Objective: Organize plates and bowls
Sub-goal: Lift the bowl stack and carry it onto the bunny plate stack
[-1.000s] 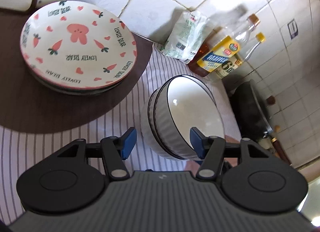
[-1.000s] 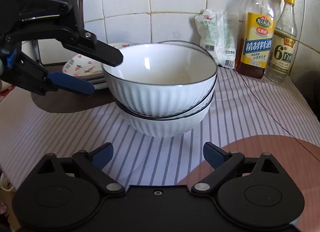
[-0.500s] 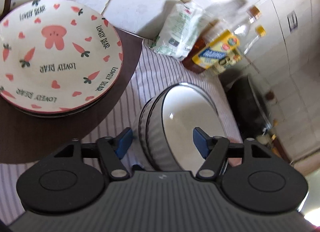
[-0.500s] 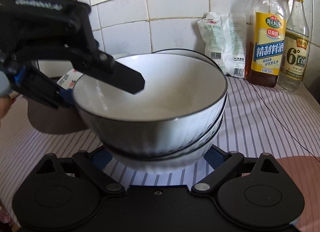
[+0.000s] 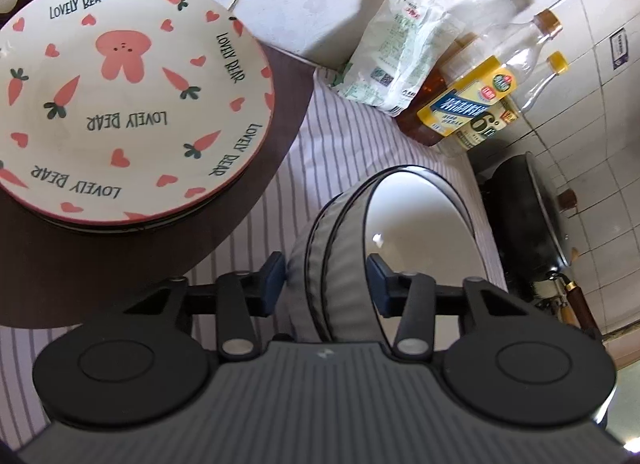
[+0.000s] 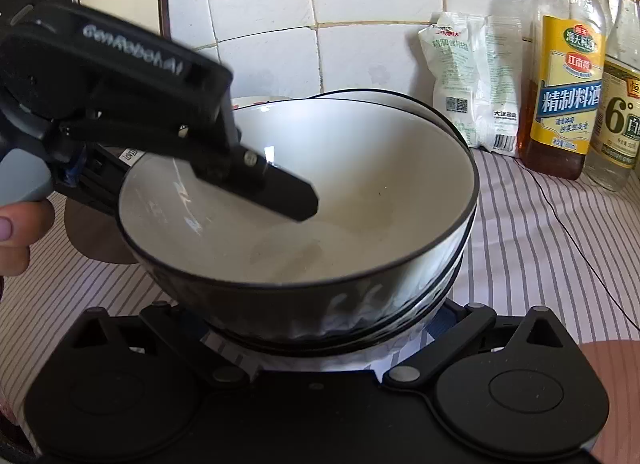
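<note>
The bowls [image 6: 360, 191], two white ribbed ones nested together, stand on the striped cloth [image 5: 340, 143] and serve as the landmark. The left gripper [image 5: 326, 278] straddles their near wall, one blue pad inside the top bowl and one outside; its jaws are closing, with a little gap showing at the outer pad. The right gripper [image 6: 320, 328] sits low against the bowls, fingers spread to either side of the base, tips hidden beneath, so contact cannot be told. In the left view, the plates [image 5: 120, 95], carrot-patterned and stacked, lie up and left of the bowls on a brown mat [image 5: 80, 264]. Behind the bowls by the tiled wall stand a packet [image 6: 468, 79] and two bottles [image 6: 568, 63].
</note>
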Demonstrator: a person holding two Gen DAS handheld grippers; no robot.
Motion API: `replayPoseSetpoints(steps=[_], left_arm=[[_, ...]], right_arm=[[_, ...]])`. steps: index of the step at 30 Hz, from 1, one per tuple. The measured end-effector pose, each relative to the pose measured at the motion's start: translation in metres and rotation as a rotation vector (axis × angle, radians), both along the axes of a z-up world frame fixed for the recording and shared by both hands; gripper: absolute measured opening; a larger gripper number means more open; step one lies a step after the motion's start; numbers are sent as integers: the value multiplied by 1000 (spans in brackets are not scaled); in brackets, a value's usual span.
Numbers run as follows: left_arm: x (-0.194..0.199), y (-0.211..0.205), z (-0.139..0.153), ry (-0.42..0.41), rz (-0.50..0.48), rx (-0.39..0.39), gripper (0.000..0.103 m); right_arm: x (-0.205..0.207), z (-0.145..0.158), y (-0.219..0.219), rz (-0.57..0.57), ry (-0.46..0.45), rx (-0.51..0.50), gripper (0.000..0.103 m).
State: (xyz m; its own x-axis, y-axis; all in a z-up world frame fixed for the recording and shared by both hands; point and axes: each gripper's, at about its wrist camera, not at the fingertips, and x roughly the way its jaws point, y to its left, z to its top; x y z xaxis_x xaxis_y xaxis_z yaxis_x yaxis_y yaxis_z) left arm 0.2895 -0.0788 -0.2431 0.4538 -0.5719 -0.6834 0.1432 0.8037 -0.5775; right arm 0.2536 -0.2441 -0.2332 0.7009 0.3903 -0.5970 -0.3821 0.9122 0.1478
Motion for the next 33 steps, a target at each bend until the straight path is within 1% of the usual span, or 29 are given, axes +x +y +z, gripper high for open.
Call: replayPoseSetpoints(steps=[2,6,12,15,20,23,28,33], left_arm=[[1,1,0,6,3,11,36],[4,2,-4,18,20,-8,36],[0,-7,-1,-49,-30,48,38],[-1,-9,0,-59,-38,65,38],[-1,-10,0,-59,-48,72,38],[-2,-16,5,-67,-77,113,39],[-5,-18,7,-75,-96,112,39],[-12,-15,15,-73,-112,104,39]], right_arm=[[2,0,0,14,-3,-4,103],[6,-2,0,31,-7,-10,103],[8,-2,1,53,-11,-20,103],[7,-3,1,55,-12,-16,103],[5,-3,-1,56,-13,-10,103],[6,-3,-2,59,-13,-2,103],[0,-1,-2,33,-20,4,103],[-10,3,-3,15,-33,6,103]])
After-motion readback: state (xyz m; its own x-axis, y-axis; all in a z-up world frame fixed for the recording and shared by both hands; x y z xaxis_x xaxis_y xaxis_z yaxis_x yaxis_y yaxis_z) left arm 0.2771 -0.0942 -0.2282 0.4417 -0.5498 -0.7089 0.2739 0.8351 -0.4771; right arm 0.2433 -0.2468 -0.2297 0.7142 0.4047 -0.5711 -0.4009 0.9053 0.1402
